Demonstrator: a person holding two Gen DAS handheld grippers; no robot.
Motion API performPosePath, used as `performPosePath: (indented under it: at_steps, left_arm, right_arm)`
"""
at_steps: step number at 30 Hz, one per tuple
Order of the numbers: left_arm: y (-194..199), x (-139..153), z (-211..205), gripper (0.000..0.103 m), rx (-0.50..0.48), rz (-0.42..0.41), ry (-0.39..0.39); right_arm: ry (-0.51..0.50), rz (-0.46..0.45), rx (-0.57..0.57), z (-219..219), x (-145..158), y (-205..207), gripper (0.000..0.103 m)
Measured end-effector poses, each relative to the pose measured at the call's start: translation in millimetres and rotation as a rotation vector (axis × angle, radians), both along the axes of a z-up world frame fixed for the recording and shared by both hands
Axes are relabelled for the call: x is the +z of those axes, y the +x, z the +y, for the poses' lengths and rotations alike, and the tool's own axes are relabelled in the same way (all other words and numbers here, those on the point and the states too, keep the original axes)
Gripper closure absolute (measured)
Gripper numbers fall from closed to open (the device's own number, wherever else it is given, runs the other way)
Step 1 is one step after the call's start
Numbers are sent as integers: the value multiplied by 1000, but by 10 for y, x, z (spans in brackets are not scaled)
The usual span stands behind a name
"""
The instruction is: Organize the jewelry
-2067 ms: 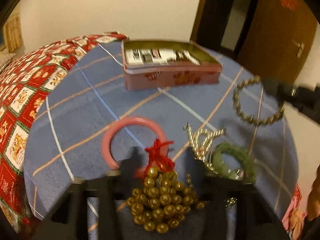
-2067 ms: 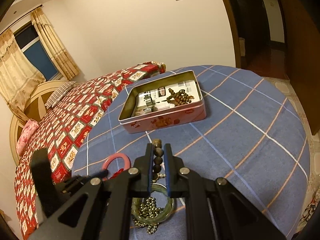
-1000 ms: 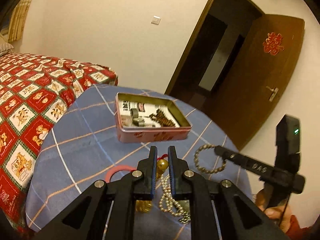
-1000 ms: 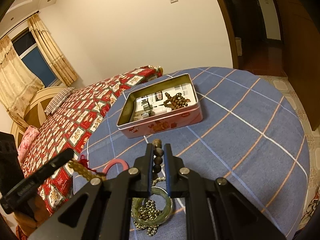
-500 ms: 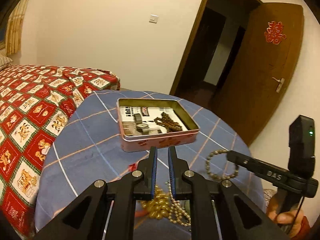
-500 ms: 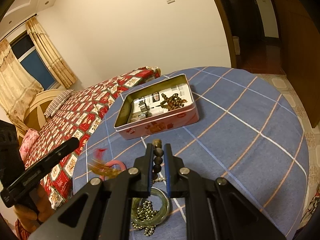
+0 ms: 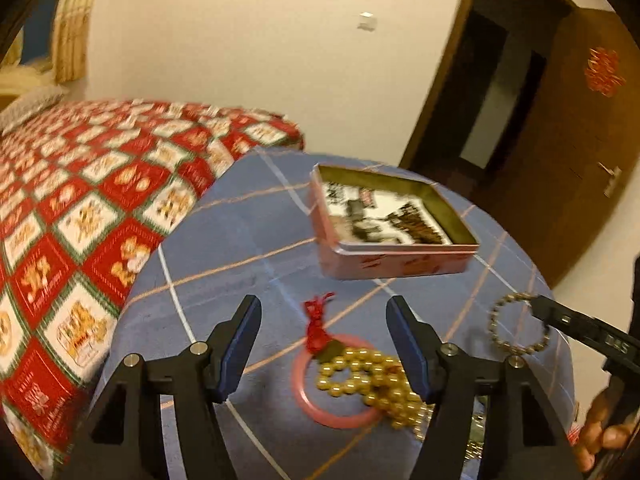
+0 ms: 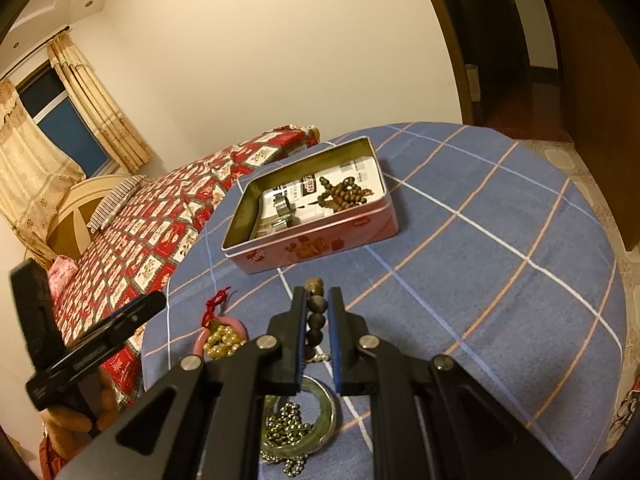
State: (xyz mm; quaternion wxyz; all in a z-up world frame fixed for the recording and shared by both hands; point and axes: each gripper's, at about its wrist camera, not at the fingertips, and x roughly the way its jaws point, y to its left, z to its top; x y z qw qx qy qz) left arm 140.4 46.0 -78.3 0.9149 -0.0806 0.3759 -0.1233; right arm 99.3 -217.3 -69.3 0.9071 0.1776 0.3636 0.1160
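Tabletop (image 8: 500, 240): blue plaid cloth, round.
Tin (image 8: 320, 236): open, pink, mid-tabletop; brown beads inside.
Pink bangle (image 7: 320, 404): flat on tabletop.
Gold bead strand (image 7: 368, 376): red tassel; dropped across bangle, not yet in tin; half second ago hung from left hand-held gripper (image 7: 322, 316), now spread apart, empty.
Right hand-held gripper (image 8: 318, 308): still clamped on dark bead bracelet (image 8: 316, 316), short of tin.
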Motion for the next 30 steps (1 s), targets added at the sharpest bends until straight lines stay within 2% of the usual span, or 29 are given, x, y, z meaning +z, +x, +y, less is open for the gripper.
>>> performPosePath:
  at_steps: [2, 4, 6, 7, 8, 10, 11, 12, 15, 20, 25, 30]
  left_arm:
    - [100, -113, -21, 38, -8, 37, -2]
    - [249, -254, -96, 38, -6, 85, 39]
    - [344, -346, -151, 45, -12, 111, 53]
    - [387, -387, -173, 58, -18, 127, 58]
    - [447, -448, -202, 66, -25, 150, 66]
    - [486, -507, -239, 75, -35, 163, 93]
    - [488, -508, -261, 89, -44, 158, 115]
    - [493, -506, -269, 96, -58, 163, 120]
    - [459, -428, -196, 98, -65, 149, 57]
    - [328, 3, -98, 98, -73, 30, -41]
    - [260, 399, -132, 98, -93, -80, -64]
    - [320, 540, -283, 98, -122, -126, -70]
  right_arm:
    - [-3, 5, 2, 6, -18, 17, 89]
    - [-3, 12, 3, 9, -39, 28, 90]
    - [-6, 17, 1, 1, -51, 46, 89]
    - [-6, 20, -1, -7, -57, 52, 90]
    - [-5, 22, -2, -13, -61, 63, 89]
    - [-5, 26, -6, -33, -69, 81, 90]
    - [-5, 28, -7, -40, -76, 97, 90]
    - [-6, 30, -9, -47, -82, 110, 90]
    - [1, 37, -11, -57, -105, 146, 90]
    - [18, 33, -3, -63, -104, 194, 90]
    - [43, 12, 5, -85, 5, 247, 90]
    - [60, -33, 12, -85, 211, 369, 89]
